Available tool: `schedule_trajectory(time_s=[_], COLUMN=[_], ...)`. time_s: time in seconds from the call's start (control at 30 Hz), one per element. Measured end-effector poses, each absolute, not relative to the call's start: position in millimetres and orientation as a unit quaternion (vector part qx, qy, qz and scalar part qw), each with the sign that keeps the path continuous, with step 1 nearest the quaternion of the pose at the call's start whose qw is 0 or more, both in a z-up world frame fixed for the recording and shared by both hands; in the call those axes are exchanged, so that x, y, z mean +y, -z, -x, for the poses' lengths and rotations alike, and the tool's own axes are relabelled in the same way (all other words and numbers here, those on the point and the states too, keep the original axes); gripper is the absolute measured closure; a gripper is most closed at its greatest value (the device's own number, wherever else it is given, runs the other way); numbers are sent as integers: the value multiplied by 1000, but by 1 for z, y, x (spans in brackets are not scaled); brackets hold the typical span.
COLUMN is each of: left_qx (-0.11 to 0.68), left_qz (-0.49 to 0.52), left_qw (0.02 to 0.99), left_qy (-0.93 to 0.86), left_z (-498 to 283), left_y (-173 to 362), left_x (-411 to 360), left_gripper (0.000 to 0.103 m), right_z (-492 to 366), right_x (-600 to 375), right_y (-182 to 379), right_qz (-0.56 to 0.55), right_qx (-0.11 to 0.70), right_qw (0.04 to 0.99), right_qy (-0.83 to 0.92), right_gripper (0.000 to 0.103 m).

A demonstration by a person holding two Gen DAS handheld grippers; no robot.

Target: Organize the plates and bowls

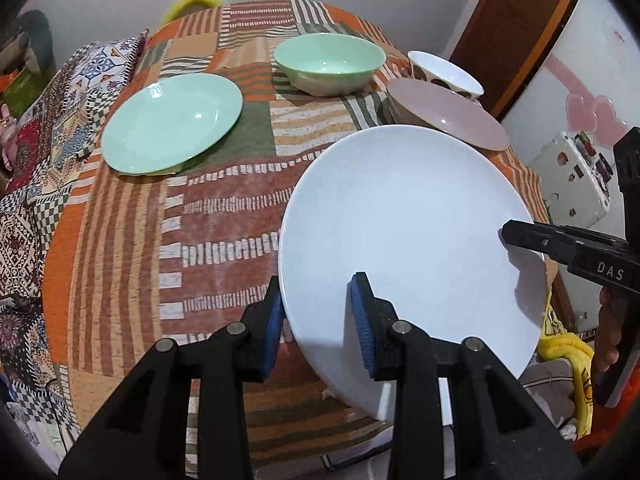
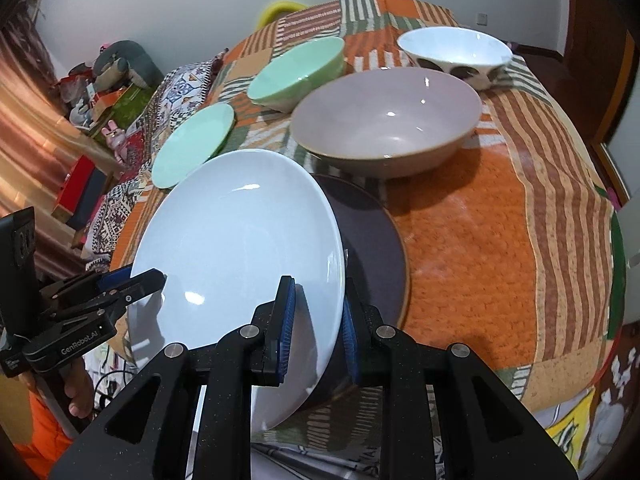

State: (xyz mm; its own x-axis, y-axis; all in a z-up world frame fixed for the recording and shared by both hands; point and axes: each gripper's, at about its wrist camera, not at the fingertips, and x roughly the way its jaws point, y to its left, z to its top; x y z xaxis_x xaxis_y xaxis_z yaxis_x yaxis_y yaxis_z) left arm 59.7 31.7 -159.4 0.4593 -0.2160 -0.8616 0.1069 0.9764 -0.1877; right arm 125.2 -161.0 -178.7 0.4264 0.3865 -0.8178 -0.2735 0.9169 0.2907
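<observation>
A large white plate (image 1: 412,240) is held tilted above the patchwork-covered table (image 1: 132,248). My left gripper (image 1: 316,320) is shut on its near-left rim. My right gripper (image 2: 316,320) is shut on its right rim, also seen from the left wrist view (image 1: 520,236). In the right wrist view the white plate (image 2: 240,256) hangs over a dark plate (image 2: 372,240) lying on the cloth. A green plate (image 1: 172,122), a green bowl (image 1: 330,62), a pink-grey bowl (image 2: 388,120) and a white spotted bowl (image 2: 456,54) stand further back.
The table edge drops off at the right, where a white fridge (image 1: 580,80) and a wooden door frame (image 1: 512,28) stand. Cushions and toys (image 2: 112,76) lie to the left beyond the table.
</observation>
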Motion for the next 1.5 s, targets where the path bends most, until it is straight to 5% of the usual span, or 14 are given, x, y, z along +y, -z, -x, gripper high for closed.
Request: schedule_trajectory(time_s=[1.5], left_qx=[526], left_qz=[32], left_qw=[845], left_qy=[90], left_z=[-92], left_y=[183], left_x=[11], left_gripper=[70], right_z=[-131], right_x=[-180], right_y=[188], right_qz=[-81], right_qx=[503], right_qw=[843], right_qy=[-172], right_gripper=[83])
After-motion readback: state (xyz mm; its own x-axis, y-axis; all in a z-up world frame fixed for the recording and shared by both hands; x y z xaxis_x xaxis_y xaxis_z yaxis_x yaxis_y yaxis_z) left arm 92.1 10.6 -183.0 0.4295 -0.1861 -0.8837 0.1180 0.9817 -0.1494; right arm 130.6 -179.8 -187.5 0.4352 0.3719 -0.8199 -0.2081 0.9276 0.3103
